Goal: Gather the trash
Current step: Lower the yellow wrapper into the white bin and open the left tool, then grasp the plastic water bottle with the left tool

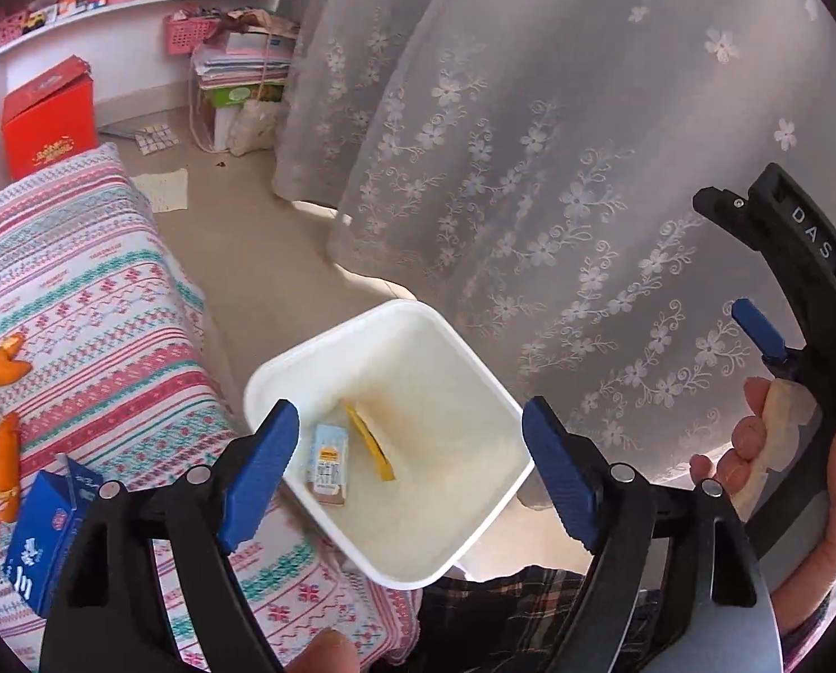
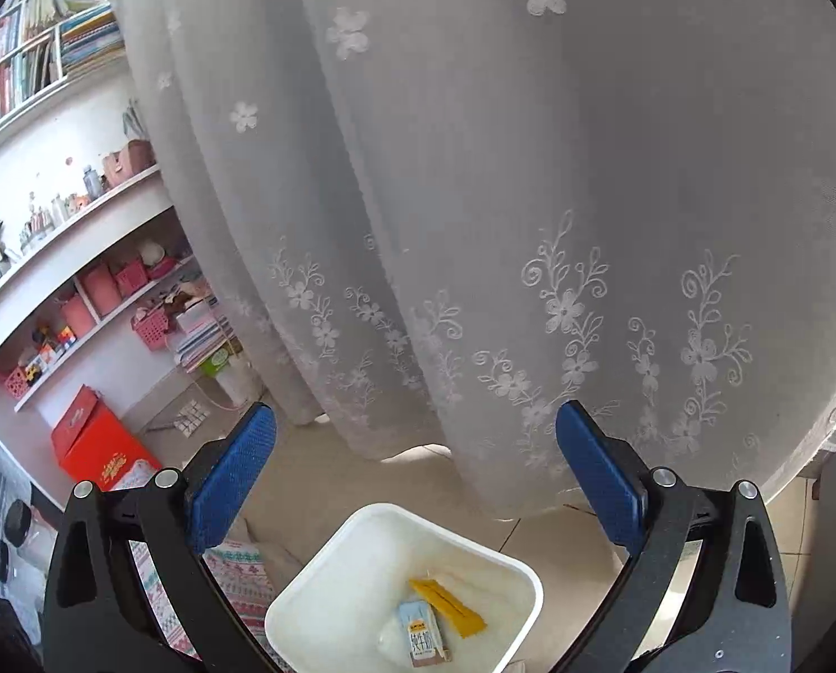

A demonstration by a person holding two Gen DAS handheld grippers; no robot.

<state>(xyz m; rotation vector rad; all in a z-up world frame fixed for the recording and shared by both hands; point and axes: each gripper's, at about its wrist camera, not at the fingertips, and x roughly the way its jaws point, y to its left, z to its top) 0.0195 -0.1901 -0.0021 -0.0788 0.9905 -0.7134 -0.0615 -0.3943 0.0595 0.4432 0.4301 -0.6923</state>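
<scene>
A: Left wrist view first. What is the left gripper point(image 1: 409, 471) doing?

B: Its jaws stand spread with nothing between them, over the white bin point(image 1: 474, 521) that sits on the floor against the bed point(image 1: 98, 303). Inside lie a small milk carton point(image 1: 328, 462) and a yellow wrapper point(image 1: 370, 440), so some trash is already in.

A: And what is left?

B: A blue carton point(image 1: 42, 538) lies on the bedspread near the left finger, with orange packets point(image 1: 4, 364) further along. I judge the bin stands tight to the bed so things go in with a short carry. The right gripper point(image 1: 754, 331) shows at the edge, and whether anything sits in it cannot be told from here.

A: Right wrist view?

B: That settles it: the right gripper point(image 2: 415, 476) is released and empty, held above the bin point(image 2: 305, 600) with the lace curtain point(image 2: 530, 168) behind. The milk carton point(image 2: 423, 636) and wrapper point(image 2: 448, 605) rest on the bottom. Hovering there fits a drop just made or a pause, though I can't say which
</scene>
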